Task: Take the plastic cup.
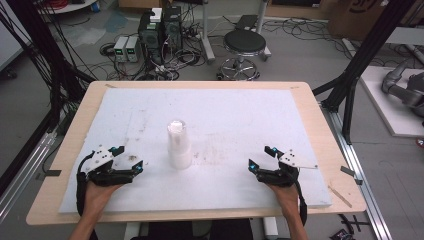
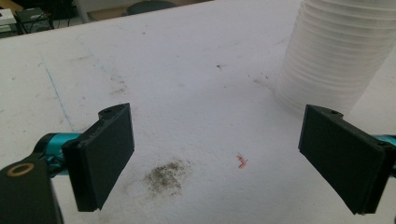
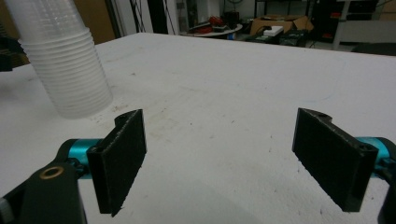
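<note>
Evidently both grippers parked low near front edge of white foam pad (image 1: 300, 115), flanking stack of cups (image 1: 178, 145) at pad centre, likely poised to approach it. Left gripper (image 1: 127, 161) jaws spread, empty; right gripper (image 1: 261, 157) jaws spread, empty. Stack: translucent white plastic, nested, ribbed rims, upside down, upright, untouched.

Stack of cups (image 1: 178, 145) – translucent white, banded by fine horizontal rim lines – on the white foam pad (image 1: 240, 107), which covers a pale wood table (image 1: 310, 100). Pad marked by a dark grey smudge (image 2: 166, 177) and a small red-orange fleck (image 2: 241, 161). Left gripper (image 1: 129, 160) and right gripper (image 1: 261, 157): black bodies and pads, teal joints, brass-coloured ring at the base, light grey top plates.
</note>
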`<state>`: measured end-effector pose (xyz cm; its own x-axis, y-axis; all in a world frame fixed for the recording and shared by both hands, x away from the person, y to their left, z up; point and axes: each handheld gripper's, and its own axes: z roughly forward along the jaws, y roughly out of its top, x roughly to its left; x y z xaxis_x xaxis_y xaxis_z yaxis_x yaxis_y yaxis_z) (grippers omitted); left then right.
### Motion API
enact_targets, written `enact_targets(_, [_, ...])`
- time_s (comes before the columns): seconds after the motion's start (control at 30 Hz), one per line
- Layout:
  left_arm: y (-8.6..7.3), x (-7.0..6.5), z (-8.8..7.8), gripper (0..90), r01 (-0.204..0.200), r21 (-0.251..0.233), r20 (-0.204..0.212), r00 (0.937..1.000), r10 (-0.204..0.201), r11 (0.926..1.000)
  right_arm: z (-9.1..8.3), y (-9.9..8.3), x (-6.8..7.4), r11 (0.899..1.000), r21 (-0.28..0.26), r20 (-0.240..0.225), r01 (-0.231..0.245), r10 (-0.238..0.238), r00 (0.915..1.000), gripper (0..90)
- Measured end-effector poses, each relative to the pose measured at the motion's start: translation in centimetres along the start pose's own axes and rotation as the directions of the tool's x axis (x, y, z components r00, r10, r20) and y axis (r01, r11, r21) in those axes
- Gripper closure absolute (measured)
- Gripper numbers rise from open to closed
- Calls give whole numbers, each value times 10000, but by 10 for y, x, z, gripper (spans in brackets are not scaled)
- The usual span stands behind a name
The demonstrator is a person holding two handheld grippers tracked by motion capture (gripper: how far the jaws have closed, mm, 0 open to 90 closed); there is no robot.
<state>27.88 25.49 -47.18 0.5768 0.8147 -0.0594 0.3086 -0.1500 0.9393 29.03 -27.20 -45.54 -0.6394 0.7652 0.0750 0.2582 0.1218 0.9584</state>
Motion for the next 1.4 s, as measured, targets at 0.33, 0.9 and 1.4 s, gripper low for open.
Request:
enact_targets(0.33, [0,0,-1,104,-59,-67,20,10000,59,10000,1,0,1,9999,145,28,51,-52,10000,177])
enact_targets(0.9, [0,1,-1,104,52,-147,70,10000,-51,9999,3,1,0,9997,252,174,37,-42,9998,177])
enact_targets(1.4, [61,-2,-15,100,-195,-1424,633,9976,287,9896,4,1,1,9991,392,138,138,-144,9998,177])
